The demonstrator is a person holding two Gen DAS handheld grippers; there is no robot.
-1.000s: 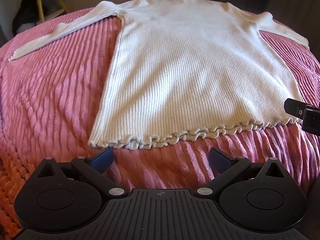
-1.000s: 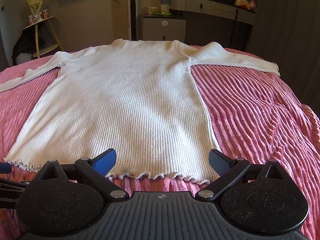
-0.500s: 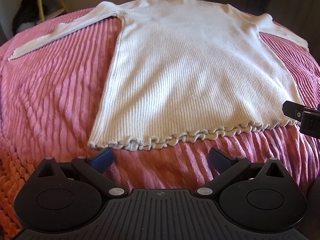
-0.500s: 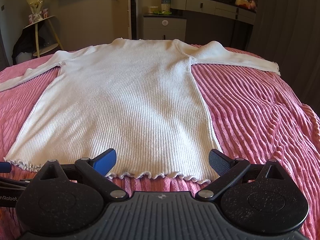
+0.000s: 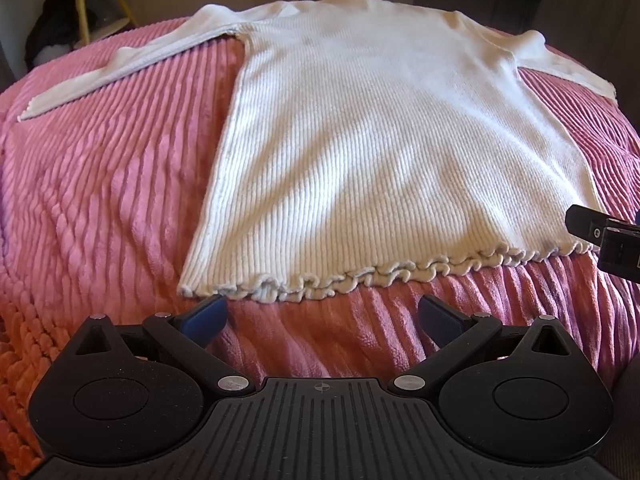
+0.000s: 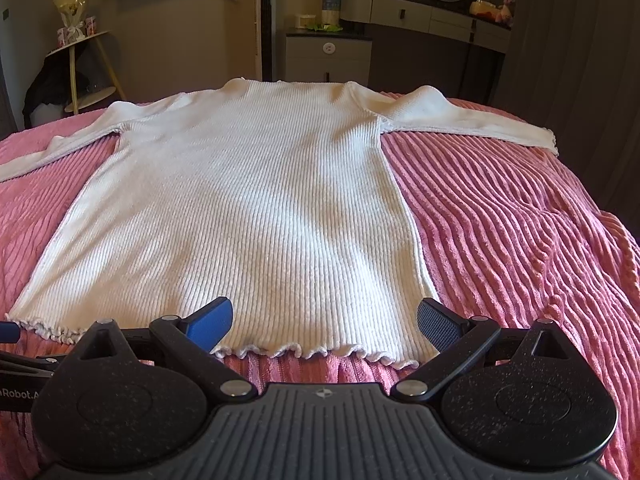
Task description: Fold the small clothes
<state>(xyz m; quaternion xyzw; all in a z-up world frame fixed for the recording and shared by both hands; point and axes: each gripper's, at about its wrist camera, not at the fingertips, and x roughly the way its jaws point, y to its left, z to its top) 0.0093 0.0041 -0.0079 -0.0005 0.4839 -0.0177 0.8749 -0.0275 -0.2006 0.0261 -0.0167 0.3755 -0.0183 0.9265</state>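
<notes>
A white ribbed long-sleeved top point(image 5: 384, 144) point(image 6: 256, 216) lies flat on a pink ribbed bedspread point(image 5: 100, 200) point(image 6: 520, 232), both sleeves spread out sideways and its frilled hem nearest me. My left gripper point(image 5: 322, 314) is open just short of the hem's left corner, nothing between its blue pads. Over the hem's right part my right gripper point(image 6: 324, 318) is open, with the frilled edge lying between its fingers. The right gripper's black body point(image 5: 608, 236) shows at the right edge of the left wrist view.
Beyond the bed stand a small round side table point(image 6: 80, 44) on the left, a grey cabinet point(image 6: 328, 56) in the middle and a dresser with a round mirror point(image 6: 444, 12) on the right. The bedspread drops away at its right edge point(image 6: 624, 240).
Both grippers have edged slightly forward toward the hem. The top has not moved and both stay open.
</notes>
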